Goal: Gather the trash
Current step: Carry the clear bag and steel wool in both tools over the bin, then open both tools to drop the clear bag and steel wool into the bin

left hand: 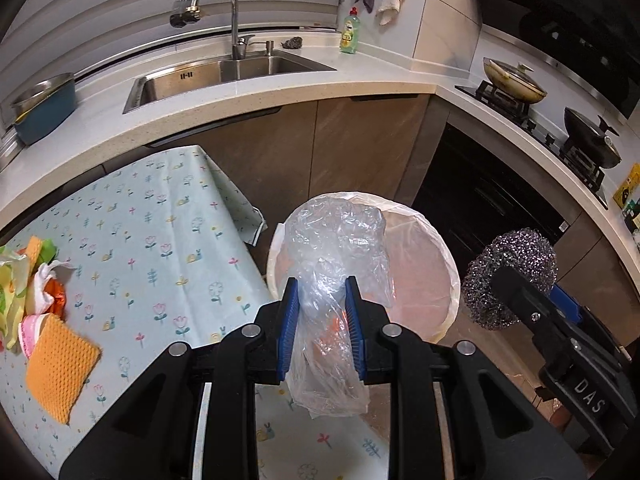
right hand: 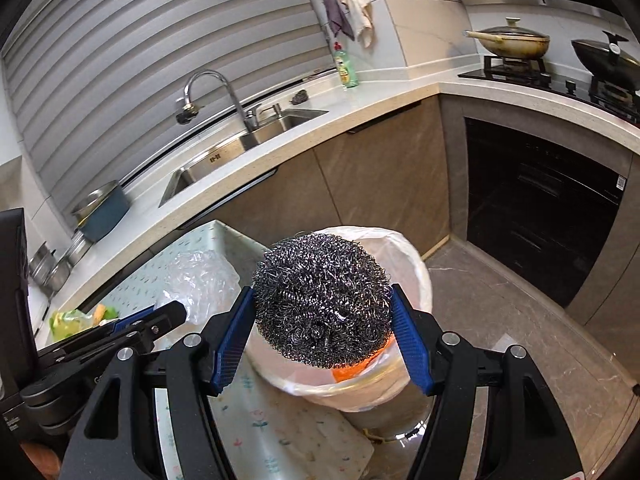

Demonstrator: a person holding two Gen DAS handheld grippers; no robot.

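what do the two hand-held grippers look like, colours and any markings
Both look alike: the left hand-held gripper and right hand-held gripper have matte black angular plastic bodies with triangular cut-outs, round silver bolt heads at the joints, and two fingers faced with ribbed blue pads. The right one shows white "DAS" lettering on its side. No cables or sleeves show.

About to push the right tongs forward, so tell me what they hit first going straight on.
The right tongs, shut on the steel scourer, point down at the lined trash bin. Going straight on, the scourer would probably meet the bin's open mouth first, near the orange scrap inside. Depth is hard to judge.
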